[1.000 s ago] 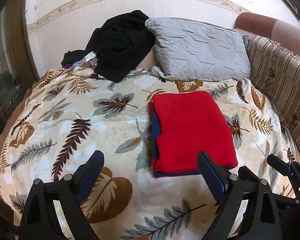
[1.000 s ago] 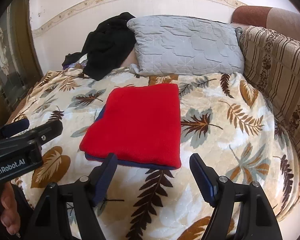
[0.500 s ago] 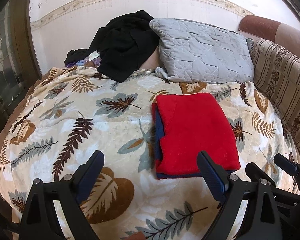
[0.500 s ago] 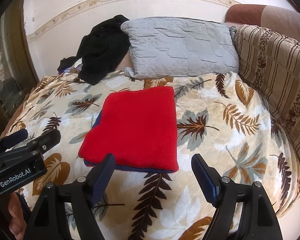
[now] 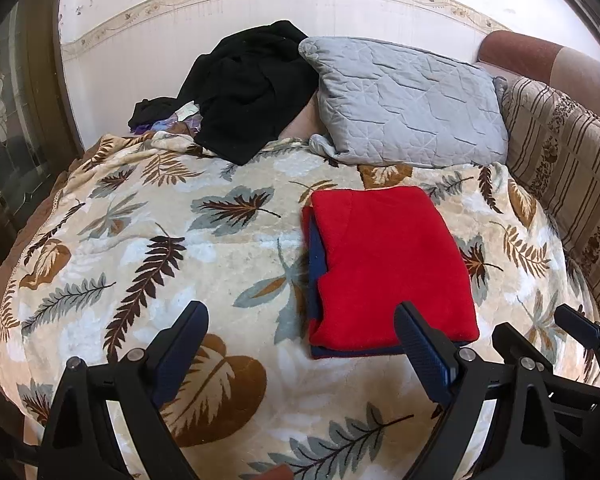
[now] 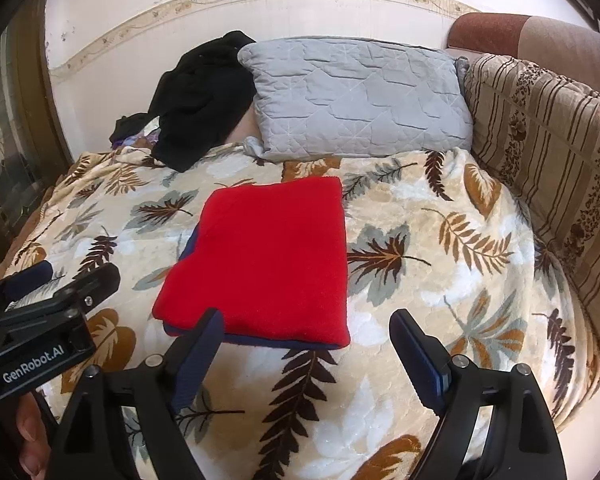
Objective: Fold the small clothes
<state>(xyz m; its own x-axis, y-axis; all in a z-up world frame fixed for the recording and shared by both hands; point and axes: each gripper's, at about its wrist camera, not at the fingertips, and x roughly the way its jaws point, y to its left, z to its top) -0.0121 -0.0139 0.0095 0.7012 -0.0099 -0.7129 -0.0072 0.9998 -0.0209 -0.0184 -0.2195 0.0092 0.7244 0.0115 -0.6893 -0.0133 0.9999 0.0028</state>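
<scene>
A red garment with a navy edge lies folded into a flat rectangle on the leaf-print blanket. My left gripper hovers open just in front of the garment's near-left corner, nothing between its fingers. My right gripper hangs above the garment's near edge, its jaws opening wide, and they hold nothing. The left tool's body shows at the left of the right wrist view, with a hand below it.
A grey quilted pillow leans against the wall at the back. A heap of black clothes lies beside it on the left. A striped brown sofa back borders the right side.
The right gripper's jaws have spread a little wider. Both views have tilted slightly, so the garment sits a bit farther from the fingers. The garment itself lies unchanged.
</scene>
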